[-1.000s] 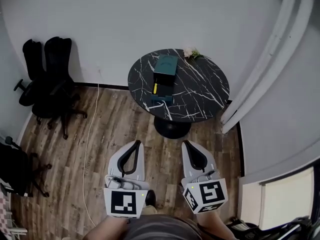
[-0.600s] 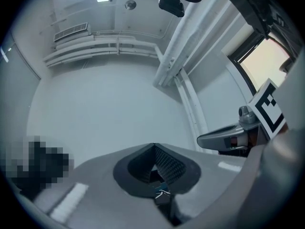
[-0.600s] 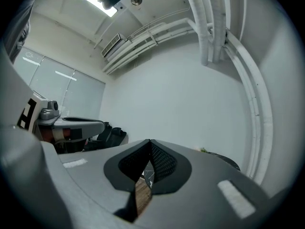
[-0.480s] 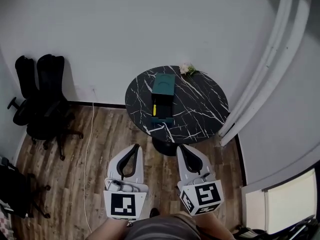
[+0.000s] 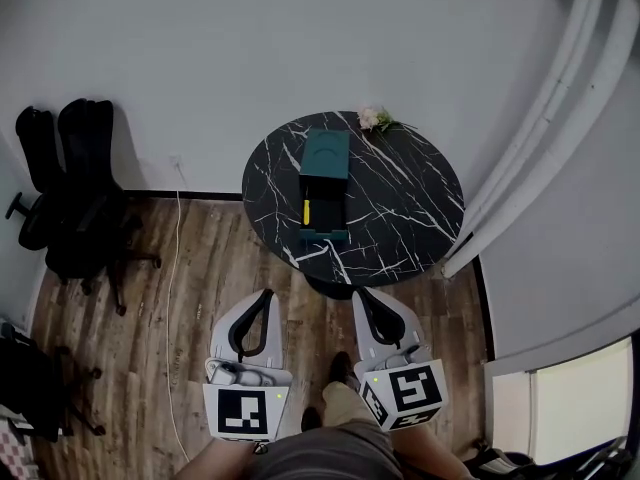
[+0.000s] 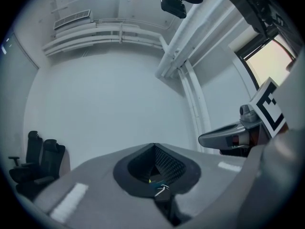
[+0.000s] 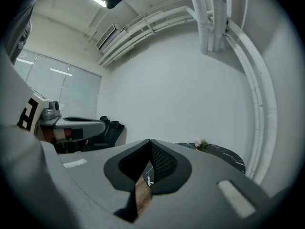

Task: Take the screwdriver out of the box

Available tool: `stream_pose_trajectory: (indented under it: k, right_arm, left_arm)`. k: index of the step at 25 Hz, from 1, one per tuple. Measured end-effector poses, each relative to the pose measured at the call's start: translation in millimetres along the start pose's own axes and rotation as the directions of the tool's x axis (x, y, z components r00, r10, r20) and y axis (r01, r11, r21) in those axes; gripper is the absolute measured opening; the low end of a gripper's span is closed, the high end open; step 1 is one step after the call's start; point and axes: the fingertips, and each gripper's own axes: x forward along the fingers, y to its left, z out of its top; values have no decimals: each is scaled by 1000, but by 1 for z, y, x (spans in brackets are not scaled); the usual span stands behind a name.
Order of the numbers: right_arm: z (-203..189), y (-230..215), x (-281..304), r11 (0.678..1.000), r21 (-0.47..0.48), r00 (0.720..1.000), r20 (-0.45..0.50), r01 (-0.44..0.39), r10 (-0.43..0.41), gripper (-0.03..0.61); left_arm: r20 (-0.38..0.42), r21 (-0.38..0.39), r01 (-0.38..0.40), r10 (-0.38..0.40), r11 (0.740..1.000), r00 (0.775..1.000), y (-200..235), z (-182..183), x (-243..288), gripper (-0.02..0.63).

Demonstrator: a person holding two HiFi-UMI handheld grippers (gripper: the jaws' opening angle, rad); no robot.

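On the worktop (image 5: 420, 198), the head view shows the screwdriver (image 5: 306, 211) lying in the box (image 5: 324, 168); we hold the left gripper (image 5: 267, 294) and right gripper (image 5: 362, 294) short of the worktop. Left gripper view: jaws pressed together, empty. Right gripper view: likewise, as we judge nothing within reach.

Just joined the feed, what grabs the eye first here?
A round black marble table stands by the white wall, bearing an open teal box with a yellow screwdriver inside. In the foreground the left claw and right claw, both shut and empty, point toward it; black office chairs sit at far left.
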Motion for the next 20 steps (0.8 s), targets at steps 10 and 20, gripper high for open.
stream_pose_trajectory:
  k: [10,20]
  right_arm:
    - [-2,-54,78,999,26,999,-15,-31,31,26]
    - [13,-106,143,996,45,997,7,-78,78,26]
  left_arm:
    - [-52,15,-28,28,999,998,18,-13,88,0]
    - [-42,58,-79,81,995,996,30,1,161,0]
